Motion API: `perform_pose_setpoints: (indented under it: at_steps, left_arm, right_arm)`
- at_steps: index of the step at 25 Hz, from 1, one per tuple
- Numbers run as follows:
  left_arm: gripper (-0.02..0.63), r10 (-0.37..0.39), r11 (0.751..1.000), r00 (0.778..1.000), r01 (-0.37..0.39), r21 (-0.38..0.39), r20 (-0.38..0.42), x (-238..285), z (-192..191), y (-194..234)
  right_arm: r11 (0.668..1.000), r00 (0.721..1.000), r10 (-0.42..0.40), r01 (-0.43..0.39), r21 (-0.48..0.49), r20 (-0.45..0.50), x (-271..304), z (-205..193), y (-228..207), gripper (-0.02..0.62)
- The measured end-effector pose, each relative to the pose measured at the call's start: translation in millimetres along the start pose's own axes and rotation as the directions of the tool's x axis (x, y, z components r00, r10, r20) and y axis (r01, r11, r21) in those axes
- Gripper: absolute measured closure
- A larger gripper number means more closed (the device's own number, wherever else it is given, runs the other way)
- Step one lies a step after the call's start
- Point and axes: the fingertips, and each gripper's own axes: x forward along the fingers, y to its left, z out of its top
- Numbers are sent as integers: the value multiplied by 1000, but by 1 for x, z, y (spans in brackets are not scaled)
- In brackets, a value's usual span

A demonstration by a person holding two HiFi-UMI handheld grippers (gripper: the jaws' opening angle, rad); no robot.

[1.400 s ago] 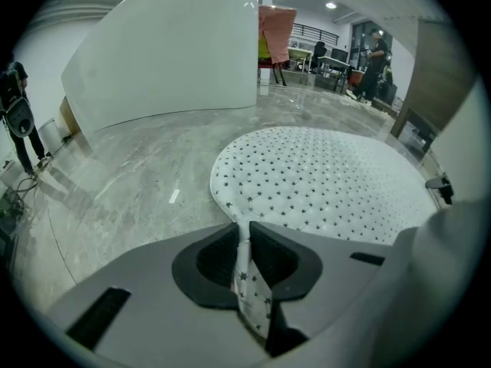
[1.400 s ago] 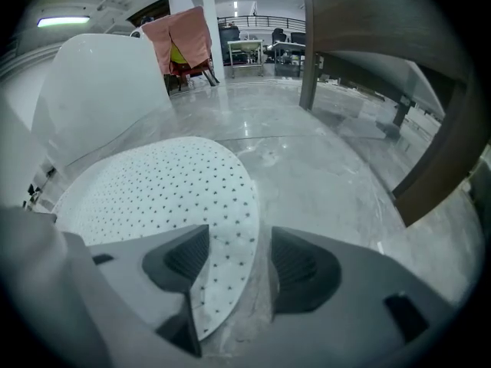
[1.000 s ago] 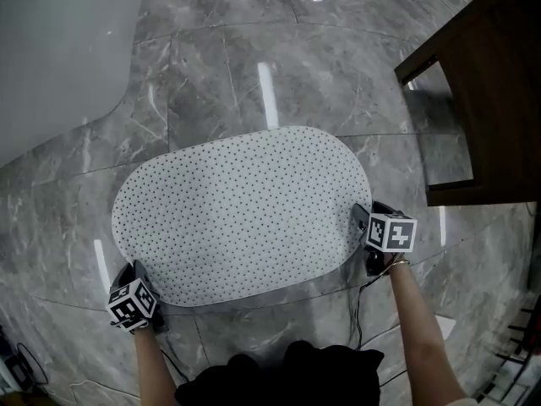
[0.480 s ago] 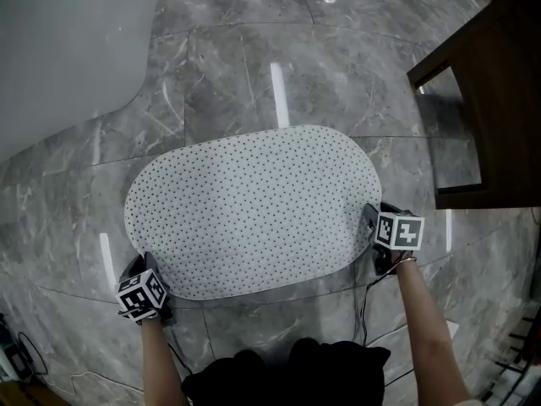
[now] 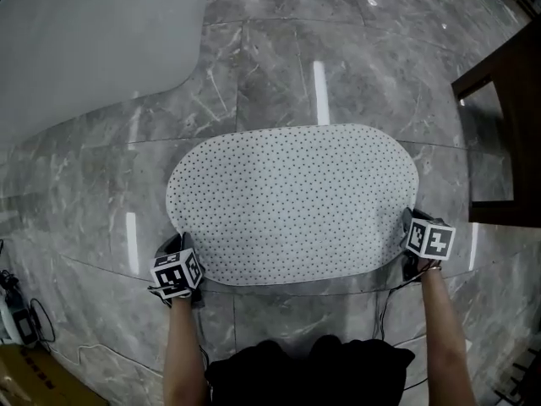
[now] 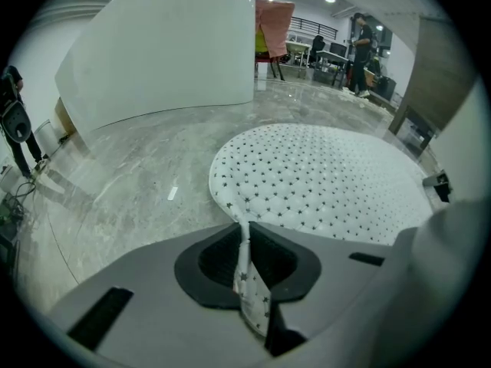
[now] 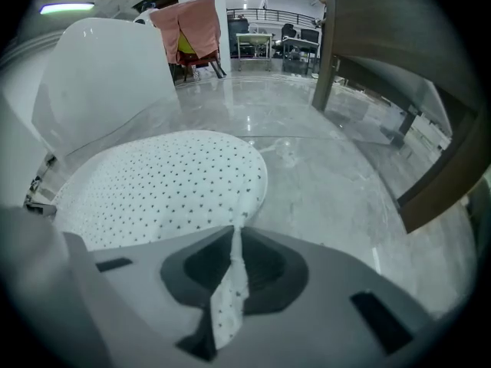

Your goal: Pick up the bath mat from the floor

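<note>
Head view looks steeply down from above the person onto a spotted bath mat (image 5: 292,201) on a grey marble floor (image 5: 254,66), with the whole mat in frame. Left gripper view sits low and very close at the mat's near left edge, the mat spreading rightward. Right gripper view sits low at the near right edge, the mat spreading leftward. All three share the mat and a white curved wall (image 5: 84,32).

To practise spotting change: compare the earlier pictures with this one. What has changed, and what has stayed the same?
The right tongs have just been closing and now pinch the near right edge of the bath mat. The left tongs stay shut on its near left edge, and the bath mat still lies flat on the floor.
</note>
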Motion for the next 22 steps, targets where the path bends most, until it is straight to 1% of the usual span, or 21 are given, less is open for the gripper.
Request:
perform_pose_setpoints:
  at_steps: [4, 9, 14, 18, 22]
  left_arm:
    - [586, -20, 1000, 999, 20, 6, 25, -8, 5, -3]
    - [588, -42, 999, 998, 42, 16, 45, -21, 14, -8]
    - [588, -62, 998, 996, 60, 21, 66, -37, 23, -14]
    - [588, -78, 997, 994, 76, 34, 78, -49, 34, -22]
    - [588, -77, 996, 994, 74, 52, 73, -55, 37, -24]
  right_arm:
    - [1000, 999, 23, -23, -20, 37, -14, 7, 9, 566]
    - [995, 993, 89, -87, -40, 75, -37, 19, 27, 568]
    - [990, 985, 138, -134, -43, 104, -61, 29, 45, 569]
    - [990, 984, 138, -133, -49, 110, -79, 36, 55, 568]
    - [990, 985, 137, -132, -53, 108, -83, 37, 66, 568]
